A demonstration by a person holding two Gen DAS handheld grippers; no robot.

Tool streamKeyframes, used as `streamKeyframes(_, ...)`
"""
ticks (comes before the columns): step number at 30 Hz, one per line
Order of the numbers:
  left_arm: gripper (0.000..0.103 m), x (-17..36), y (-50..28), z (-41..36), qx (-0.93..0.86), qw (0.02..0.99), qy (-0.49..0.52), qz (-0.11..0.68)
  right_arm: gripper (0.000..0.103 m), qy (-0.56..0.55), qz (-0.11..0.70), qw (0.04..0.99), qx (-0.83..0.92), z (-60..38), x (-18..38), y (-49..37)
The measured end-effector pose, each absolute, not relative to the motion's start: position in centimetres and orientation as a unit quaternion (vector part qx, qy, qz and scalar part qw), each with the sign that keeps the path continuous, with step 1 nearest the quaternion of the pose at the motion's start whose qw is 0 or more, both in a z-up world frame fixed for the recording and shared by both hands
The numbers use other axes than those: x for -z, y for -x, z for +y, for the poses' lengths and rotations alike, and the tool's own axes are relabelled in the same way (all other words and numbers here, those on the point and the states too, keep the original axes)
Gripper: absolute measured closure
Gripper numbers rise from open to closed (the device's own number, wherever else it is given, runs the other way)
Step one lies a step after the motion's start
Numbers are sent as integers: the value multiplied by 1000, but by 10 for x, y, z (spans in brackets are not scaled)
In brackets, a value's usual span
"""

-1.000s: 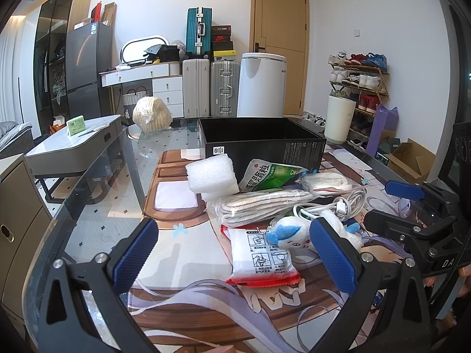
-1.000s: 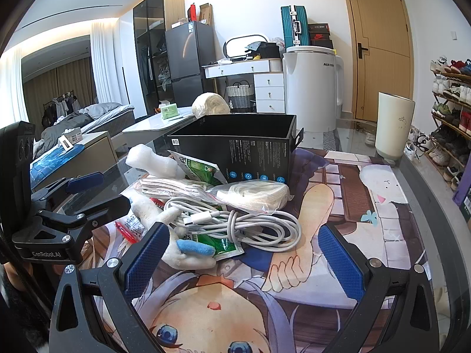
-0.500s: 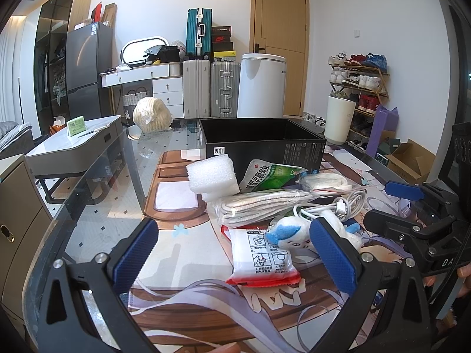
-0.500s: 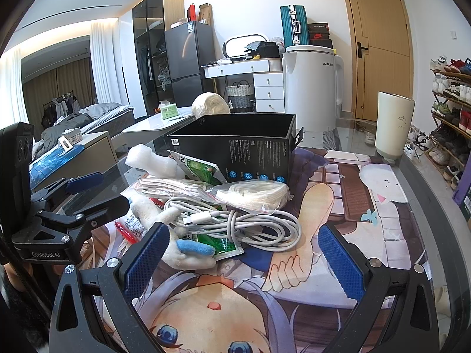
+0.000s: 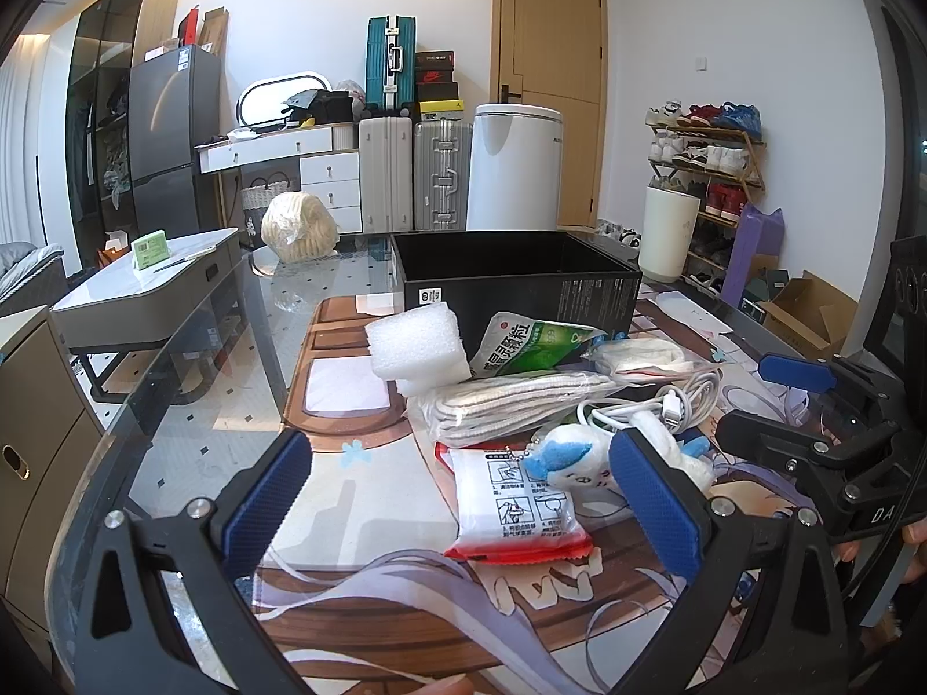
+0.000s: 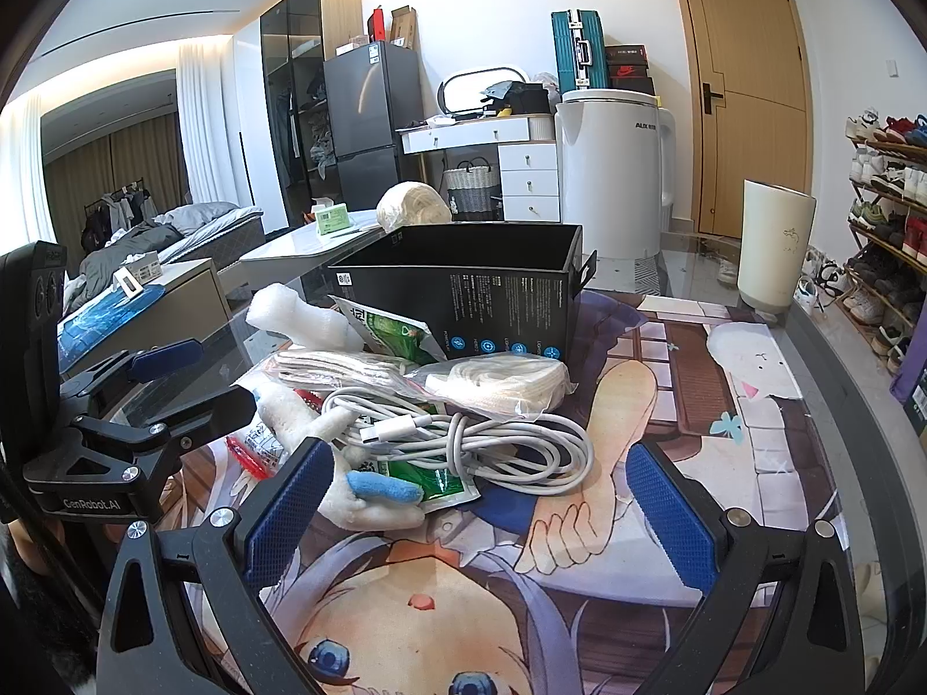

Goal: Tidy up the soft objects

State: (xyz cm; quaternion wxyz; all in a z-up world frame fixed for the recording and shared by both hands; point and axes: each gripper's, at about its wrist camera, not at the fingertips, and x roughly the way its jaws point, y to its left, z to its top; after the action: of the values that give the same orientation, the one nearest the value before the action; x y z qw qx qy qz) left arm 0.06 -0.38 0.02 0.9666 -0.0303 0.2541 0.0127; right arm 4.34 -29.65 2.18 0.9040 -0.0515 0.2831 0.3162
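Nothing moved: both grippers level, jaws wide.

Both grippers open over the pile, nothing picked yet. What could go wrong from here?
1. The white cable lies coiled over the green packet and against the plush toy; lifting any one of them may drag the others.
2. The right gripper and left gripper face the same small pile from close quarters, so simultaneous reaches could collide.
3. The foam block sits right beside the black box; a push could shove it off the mat.
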Motion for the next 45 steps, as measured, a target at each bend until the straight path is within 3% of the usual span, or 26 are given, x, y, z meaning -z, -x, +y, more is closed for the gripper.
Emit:
streamKeyframes(26, 0, 5, -3, -4, -12, 962, 18, 272, 1, 77, 279, 904, -314, -293, -29, -42)
streamKeyframes(45, 0, 14, -9, 4, -13, 939, 18, 343, 1, 79, 321, 905, -270, -298, -50, -74)
